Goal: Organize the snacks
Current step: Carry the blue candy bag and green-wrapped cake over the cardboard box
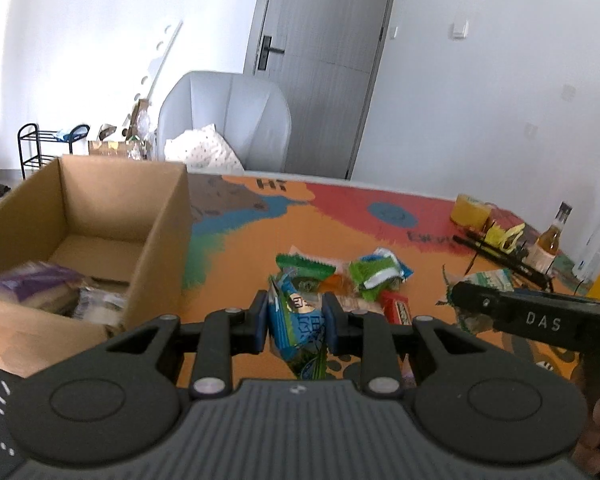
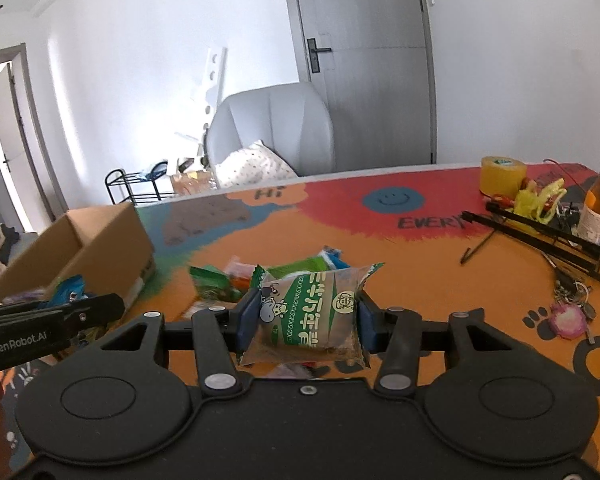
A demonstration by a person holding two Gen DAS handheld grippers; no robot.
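Right wrist view: right tongs (image 2: pixel 305 318) clamped on green-brown snack packet (image 2: pixel 310 316), long axis across, tilted right-end-up.

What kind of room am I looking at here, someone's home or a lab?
Most likely a room in someone's home. A grey armchair with a spotted cushion stands by a grey door, a small black shoe rack sits against the wall, and the table wears a playful painted cloth strewn with snacks.
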